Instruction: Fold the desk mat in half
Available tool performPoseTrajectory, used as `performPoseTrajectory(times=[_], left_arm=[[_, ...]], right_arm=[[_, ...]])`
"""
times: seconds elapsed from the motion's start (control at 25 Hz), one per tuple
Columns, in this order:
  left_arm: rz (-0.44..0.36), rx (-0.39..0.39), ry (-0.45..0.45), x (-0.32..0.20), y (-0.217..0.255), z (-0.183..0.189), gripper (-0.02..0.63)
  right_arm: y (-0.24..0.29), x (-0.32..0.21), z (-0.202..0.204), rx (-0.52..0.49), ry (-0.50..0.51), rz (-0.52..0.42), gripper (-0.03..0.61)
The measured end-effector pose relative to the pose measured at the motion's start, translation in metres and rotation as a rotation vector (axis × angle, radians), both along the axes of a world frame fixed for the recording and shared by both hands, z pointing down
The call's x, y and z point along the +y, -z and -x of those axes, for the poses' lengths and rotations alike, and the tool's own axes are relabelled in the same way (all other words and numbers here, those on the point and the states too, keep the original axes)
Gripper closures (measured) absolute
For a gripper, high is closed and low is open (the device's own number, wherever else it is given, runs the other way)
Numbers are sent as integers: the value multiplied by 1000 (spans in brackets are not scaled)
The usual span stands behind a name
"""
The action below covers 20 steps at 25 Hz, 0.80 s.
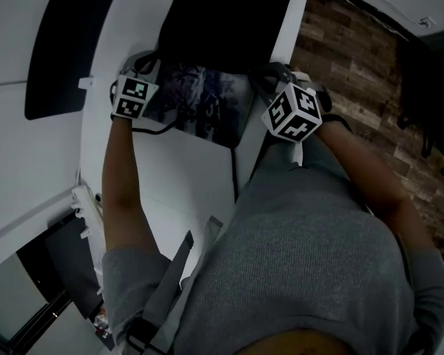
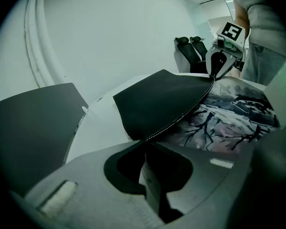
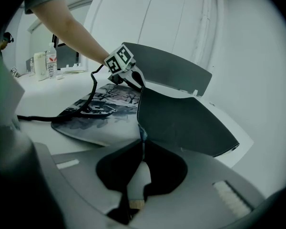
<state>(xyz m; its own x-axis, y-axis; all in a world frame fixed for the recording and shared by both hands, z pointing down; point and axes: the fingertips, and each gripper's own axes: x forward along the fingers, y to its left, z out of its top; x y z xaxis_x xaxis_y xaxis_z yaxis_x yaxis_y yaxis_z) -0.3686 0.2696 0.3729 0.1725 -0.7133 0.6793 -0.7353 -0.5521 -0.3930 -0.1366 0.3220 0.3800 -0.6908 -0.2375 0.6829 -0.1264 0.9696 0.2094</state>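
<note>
A person in a grey knit top point(image 1: 303, 257) leans over a white worktop point(image 1: 185, 191) with a gripper in each hand. The task's thing is a rectangular desk mat point(image 1: 200, 106) with an ink-style tree print on its top face and a plain black underside. It lies on the worktop ahead of the person.

The mat's far half is lifted and turned, so its black underside point(image 2: 162, 104) faces the cameras. The printed half point(image 2: 229, 118) rests flat on the worktop below it. A pale stitched seam runs along the raised edge between the two grippers.

The left gripper point(image 2: 145, 144) has its fingers pressed together on one corner of that raised edge, pinching the mat where the seam ends. The right gripper point(image 3: 143, 144) does the same at the opposite corner, its fingers nipped onto the thin edge of the mat. In the head view the left gripper point(image 1: 142, 69) and the right gripper point(image 1: 272, 76) sit level with each other at the two sides of the mat, both angled downward.

A black cable point(image 3: 86, 99) trails from the left gripper across the printed face and onto the worktop. A dark flat rectangular panel point(image 1: 66, 43) lies beyond the worktop's left edge. A brown brick-patterned surface point(image 1: 355, 72) shows at the right of the head view.
</note>
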Motion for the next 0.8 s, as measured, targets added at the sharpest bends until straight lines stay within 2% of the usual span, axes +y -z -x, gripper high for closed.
performPoseTrajectory(times=[0.32, 0.6, 0.8], left_arm=[[10, 9, -7, 28, 0, -2, 598], [32, 9, -12, 49, 0, 3, 598], [53, 2, -10, 67, -1, 8, 598]], right_arm=[[-2, 30, -1, 91, 130, 21, 554], [-1, 56, 4, 105, 208, 51, 554], [2, 75, 8, 81, 255, 137, 554]])
